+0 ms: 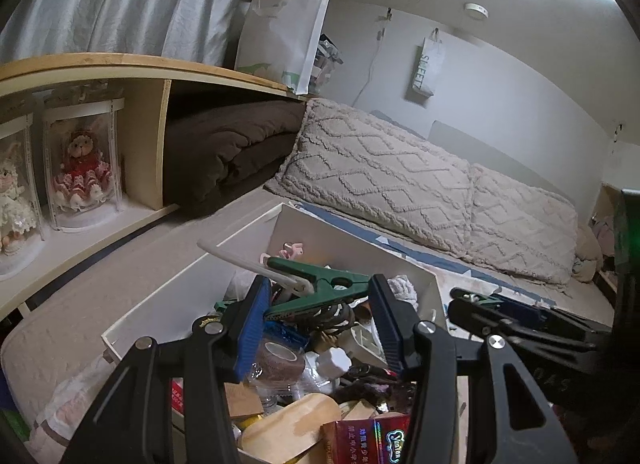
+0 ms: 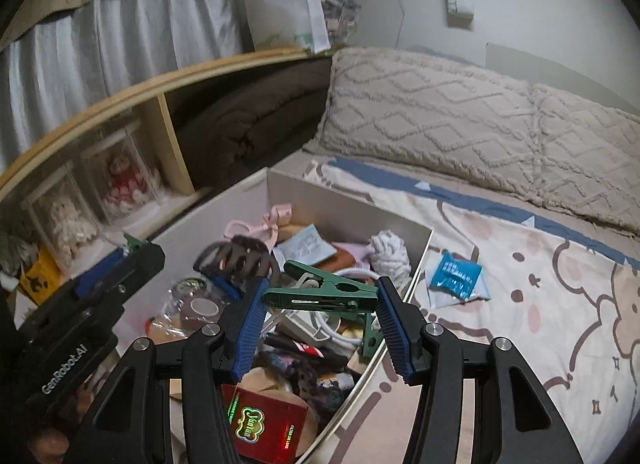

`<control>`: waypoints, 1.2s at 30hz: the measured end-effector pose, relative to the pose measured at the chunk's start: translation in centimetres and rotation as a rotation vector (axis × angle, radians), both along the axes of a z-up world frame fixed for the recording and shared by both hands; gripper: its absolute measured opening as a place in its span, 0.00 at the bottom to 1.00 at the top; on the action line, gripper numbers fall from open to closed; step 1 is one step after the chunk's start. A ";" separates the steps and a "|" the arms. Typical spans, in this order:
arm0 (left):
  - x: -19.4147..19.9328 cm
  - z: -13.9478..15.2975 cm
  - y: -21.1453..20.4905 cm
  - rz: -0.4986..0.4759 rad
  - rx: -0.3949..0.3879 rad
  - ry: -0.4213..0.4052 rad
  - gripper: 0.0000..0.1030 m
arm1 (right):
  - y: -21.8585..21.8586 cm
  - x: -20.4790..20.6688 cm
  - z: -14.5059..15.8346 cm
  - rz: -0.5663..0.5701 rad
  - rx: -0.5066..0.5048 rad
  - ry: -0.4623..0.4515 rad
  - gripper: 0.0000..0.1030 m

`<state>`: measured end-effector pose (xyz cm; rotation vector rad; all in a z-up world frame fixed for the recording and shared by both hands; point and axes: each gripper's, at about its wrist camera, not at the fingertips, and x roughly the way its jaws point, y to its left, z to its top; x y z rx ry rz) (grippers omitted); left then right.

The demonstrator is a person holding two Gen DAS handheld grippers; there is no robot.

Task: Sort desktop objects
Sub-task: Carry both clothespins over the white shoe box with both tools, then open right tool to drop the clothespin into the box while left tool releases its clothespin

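Left wrist view: the left gripper (image 1: 318, 286) points down over the white box (image 1: 320, 229), which sits on the bed and is heaped with odds and ends. Its blue pads are set at a middling width and seem closed on a green clip (image 1: 320, 288), gripped end to end at 12 o'clock from the wrist and clear above the clutter. A white rod (image 1: 240, 260) runs from the clip's mouth out toward 10 o'clock; I cannot tell if the clip bites it or it only lies across. A tape roll (image 1: 280, 356) and wooden pieces lie underneath at 6 o'clock. Right wrist view: the right gripper (image 2: 322, 290) has pads at similar width, pressing both ends of a second green clip (image 2: 320, 296) above the box's near right wall. A third clip (image 2: 370, 338) stands in the box just below, at 5 o'clock. A dark hair claw (image 2: 240, 258) sits at 11 o'clock and a red carton (image 2: 264, 424) at 6 o'clock. On the bedspread (image 2: 540, 304), at 2 o'clock, lies a blue packet (image 2: 456, 276). The left gripper shows at 9 o'clock, green at its tip. My reading: clips are being pulled out for grouping. An end-to-end hold can pivot, so keep the squeeze steady and carry level. Free the rod before swinging away. Set both clips down together on open bedspread, with the two tools kept apart.
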<state>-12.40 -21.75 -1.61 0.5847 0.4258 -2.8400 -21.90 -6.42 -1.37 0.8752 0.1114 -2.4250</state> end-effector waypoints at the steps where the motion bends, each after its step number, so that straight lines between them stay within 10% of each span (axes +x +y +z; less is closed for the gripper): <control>1: 0.0 -0.1 0.0 0.002 -0.002 -0.002 0.49 | -0.1 0.0 -0.2 0.002 0.005 -0.006 0.53; 36: -1.2 -2.0 -0.4 0.010 0.014 -0.049 0.49 | -5.5 -11.7 -3.2 -0.100 0.317 -0.083 0.53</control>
